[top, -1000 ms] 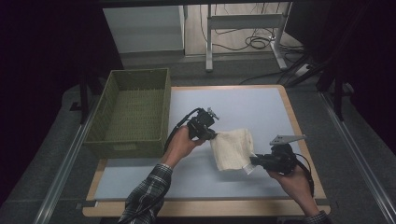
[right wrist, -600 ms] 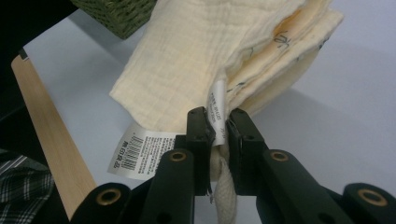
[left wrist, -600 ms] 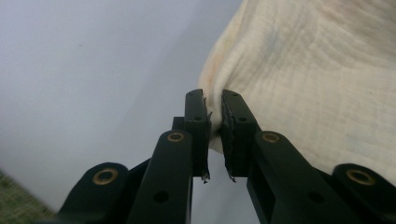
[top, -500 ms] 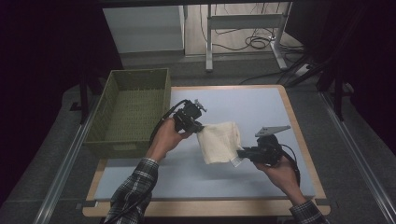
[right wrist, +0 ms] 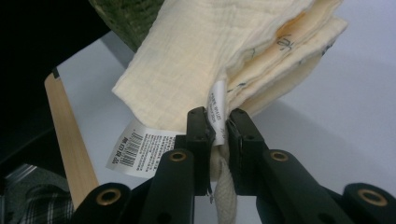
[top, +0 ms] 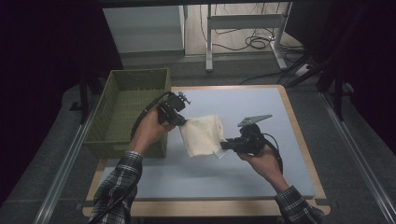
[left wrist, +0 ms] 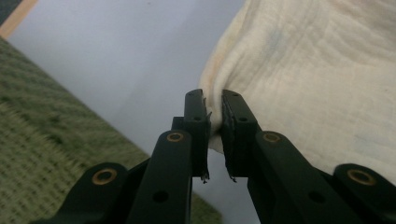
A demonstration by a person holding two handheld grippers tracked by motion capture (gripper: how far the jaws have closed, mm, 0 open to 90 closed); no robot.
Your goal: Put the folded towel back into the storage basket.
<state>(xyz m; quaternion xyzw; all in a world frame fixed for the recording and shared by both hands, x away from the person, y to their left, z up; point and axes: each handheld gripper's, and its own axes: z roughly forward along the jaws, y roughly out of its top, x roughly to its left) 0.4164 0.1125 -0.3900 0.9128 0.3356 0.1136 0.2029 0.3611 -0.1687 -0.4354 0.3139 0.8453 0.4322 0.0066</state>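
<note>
Two grippers share one load: a cream, crinkly gauze cloth (top: 201, 135), folded into several soft layers, w/ white printed care labels (right wrist: 140, 151) hanging off one corner, one bearing a barcode. Cloth hangs in the air between the hands, just right of a green woven rectangular basket (top: 128, 109), deep, w/ slanted walls, sitting at the left edge of the table. Work surface is a pale blue matte mat (top: 261, 112) on a light wood-edged tabletop (top: 299, 135). Room around is dark; grey floor, metal rails at both sides, desk legs & loose cables at the back. Left gripper (left wrist: 214, 116): jaws nearly together, pinching a folded edge of the cloth. Right gripper (right wrist: 220, 128): jaws likewise close-set, clamped on a cloth corner plus a narrow label. Plaid sleeves (top: 116, 186) come in from below.
</note>
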